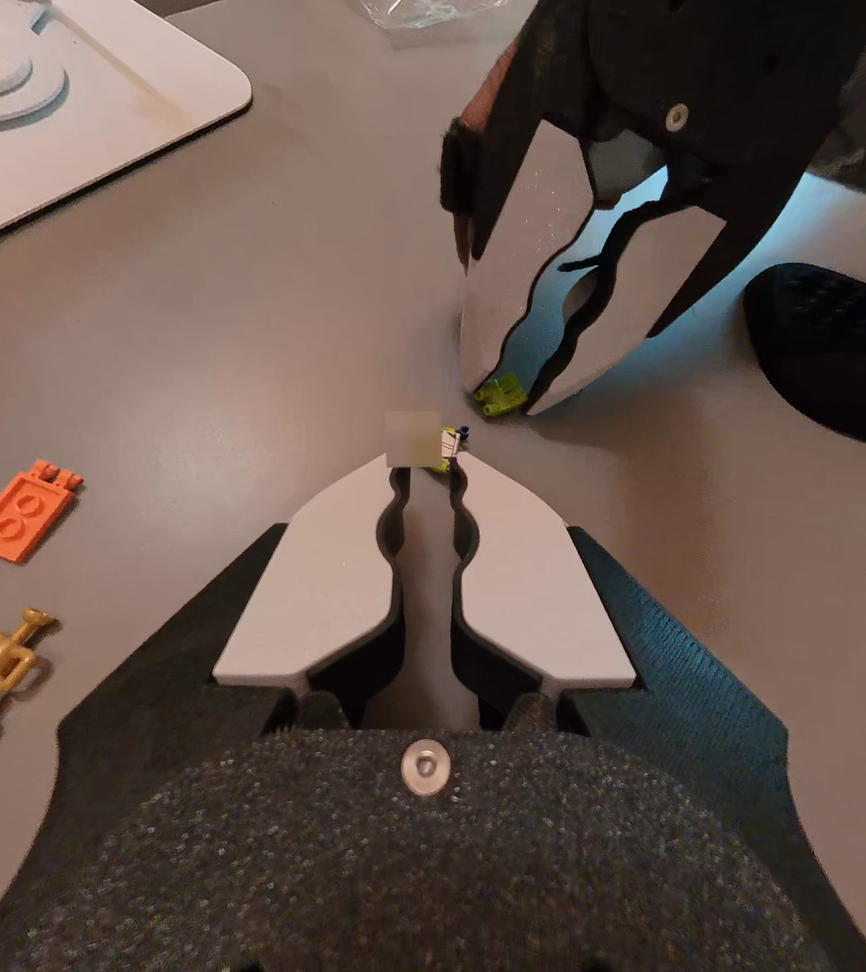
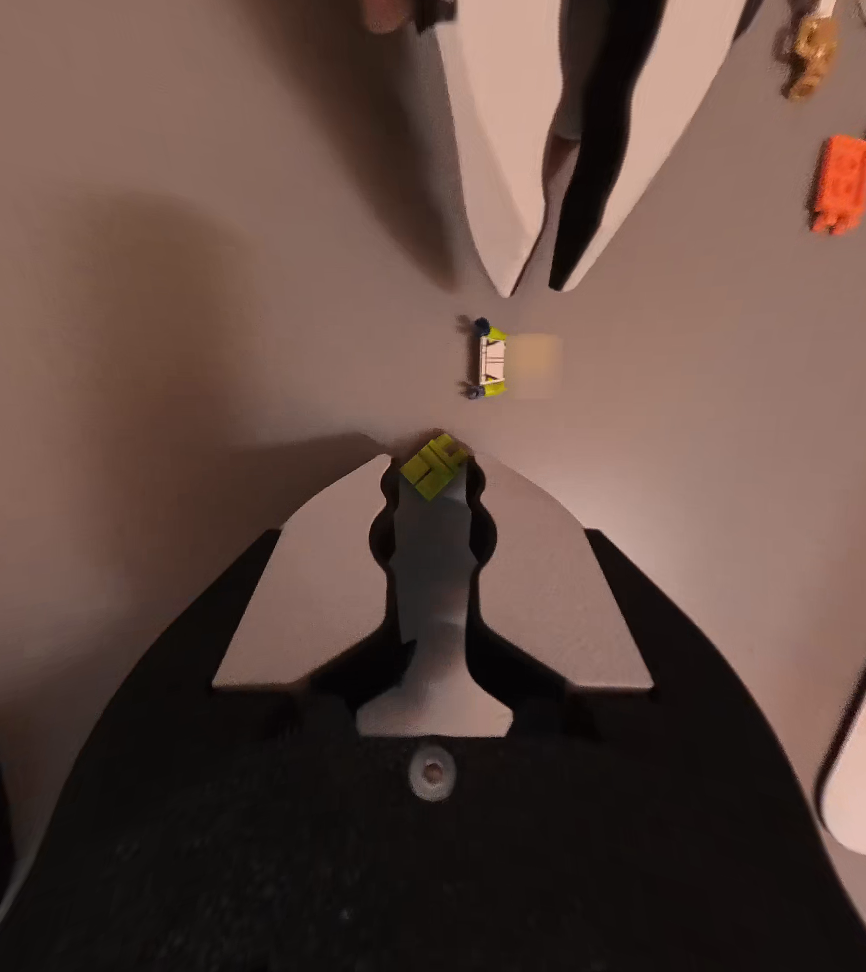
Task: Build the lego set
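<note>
A lime-green minifigure leg piece (image 2: 433, 468) rests on the grey table. My right gripper (image 2: 431, 457) is closed around it, a fingertip on each side; it also shows in the left wrist view (image 1: 502, 405) with the leg piece (image 1: 502, 393). A minifigure torso (image 2: 491, 360), white with lime arms and dark blue hands, lies on the table between the two grippers. My left gripper (image 1: 426, 463) is slightly open and empty, its tips just short of the torso (image 1: 451, 444). It shows from the front in the right wrist view (image 2: 531, 289).
An orange hinged plate (image 1: 20, 518) and a gold horn-like piece (image 1: 2, 655) lie at the left. A white tray (image 1: 104, 105) sits at the far left. A clear plastic bag (image 1: 431, 16) lies at the back. A black mesh object (image 1: 841, 357) is at the right. The gap from one gripper's tips to the other's is roughly 6 centimetres. The left tips stand about 12 centimetres off the orange hinged plate (image 1: 20, 518). It is also in sight in the right wrist view (image 2: 837, 176).
</note>
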A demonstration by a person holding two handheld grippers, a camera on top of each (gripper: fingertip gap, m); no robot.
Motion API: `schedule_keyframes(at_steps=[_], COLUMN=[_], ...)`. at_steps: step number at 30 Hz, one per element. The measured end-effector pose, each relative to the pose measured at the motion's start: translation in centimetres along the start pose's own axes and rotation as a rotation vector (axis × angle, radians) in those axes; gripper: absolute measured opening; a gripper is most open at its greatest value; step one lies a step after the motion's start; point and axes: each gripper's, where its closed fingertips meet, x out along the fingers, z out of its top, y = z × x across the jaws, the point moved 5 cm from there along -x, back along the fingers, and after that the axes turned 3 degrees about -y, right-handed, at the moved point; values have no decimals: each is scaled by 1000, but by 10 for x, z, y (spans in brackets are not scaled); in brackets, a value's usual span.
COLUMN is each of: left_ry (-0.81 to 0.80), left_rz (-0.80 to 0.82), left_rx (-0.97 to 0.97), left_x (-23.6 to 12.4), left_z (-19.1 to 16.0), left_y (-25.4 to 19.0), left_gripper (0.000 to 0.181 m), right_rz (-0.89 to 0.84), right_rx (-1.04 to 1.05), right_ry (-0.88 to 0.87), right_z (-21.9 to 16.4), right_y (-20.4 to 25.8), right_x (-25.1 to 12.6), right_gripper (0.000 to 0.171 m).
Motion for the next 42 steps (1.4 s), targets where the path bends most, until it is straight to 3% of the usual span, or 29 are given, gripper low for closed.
schedule_keyframes(at_steps=[6,15,19,29,34,42], left_ry=[61,336,497,665,638,339], left_rz=[-27,-285,-366,-456,-413,-282], left_rx=[4,51,146,287,291,84], left_x=[3,20,28,40,36,17], left_z=[4,14,15,20,18,23], left_y=[8,12,13,5,-1,-1], left_gripper=[16,23,27,21,18,16], right_rz=[-27,-227,-265,-269,-292,-322], right_rx=[170,454,475,487,492,494], right_ry=[-80,-111,-140,-166,-183,-193], right_z=[4,-3,-3,-6,-6,-4], right_y=[-2,19,19,21,20,18], right_x=[-2,-3,-6,-4,-5,-1], right_gripper=[36,38,37,36,34,31])
